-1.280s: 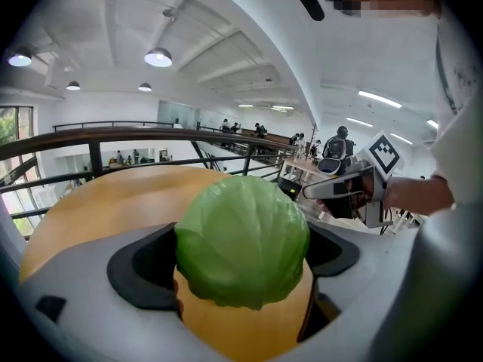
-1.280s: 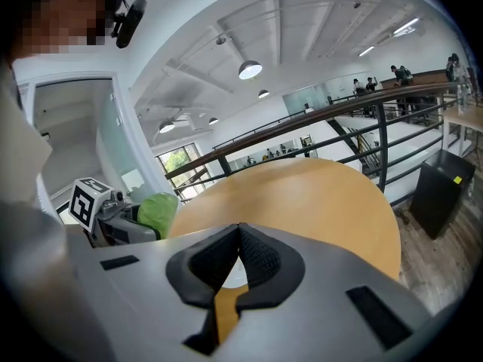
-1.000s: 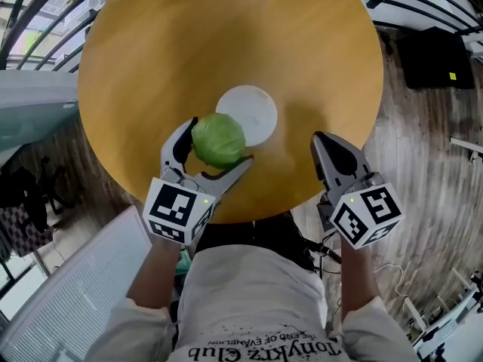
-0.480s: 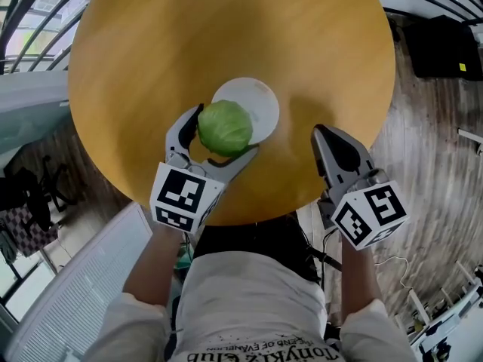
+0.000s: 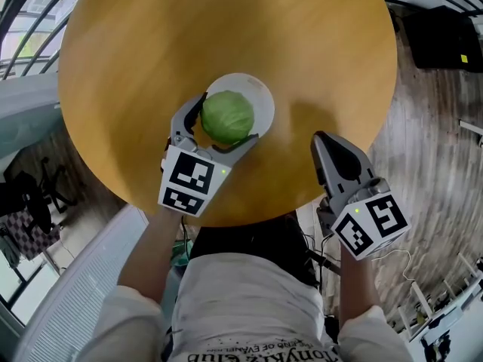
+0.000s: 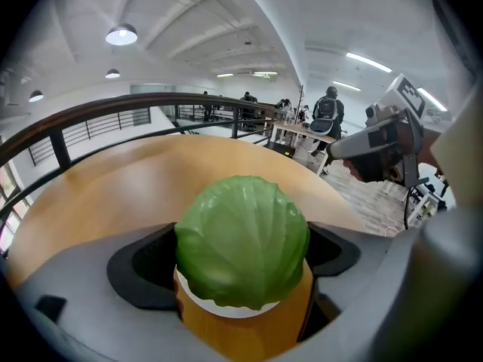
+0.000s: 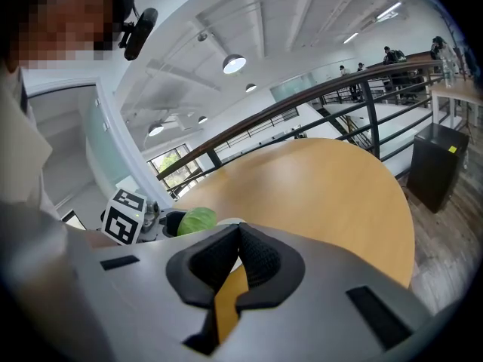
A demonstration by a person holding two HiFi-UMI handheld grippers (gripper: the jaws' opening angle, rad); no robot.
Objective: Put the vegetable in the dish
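A green cabbage (image 5: 227,117) is held between the jaws of my left gripper (image 5: 225,121), which is shut on it. The cabbage hangs over the near-left part of a white dish (image 5: 259,96) on the round wooden table (image 5: 226,29). In the left gripper view the cabbage (image 6: 243,239) fills the space between the jaws, with a strip of the white dish (image 6: 226,309) showing under it. My right gripper (image 5: 337,157) rests at the table's near right edge, jaws shut and holding nothing. From the right gripper view the cabbage (image 7: 197,220) shows at the left, beside the left gripper's marker cube (image 7: 123,216).
The table's near edge runs just in front of both grippers. A dark railing (image 5: 30,6) curves around the table's far side. A black box (image 5: 441,36) stands on the wooden floor at the right.
My left gripper has carried the cabbage away from me and slightly right, from beside the dish to over it. The right gripper has stayed put.
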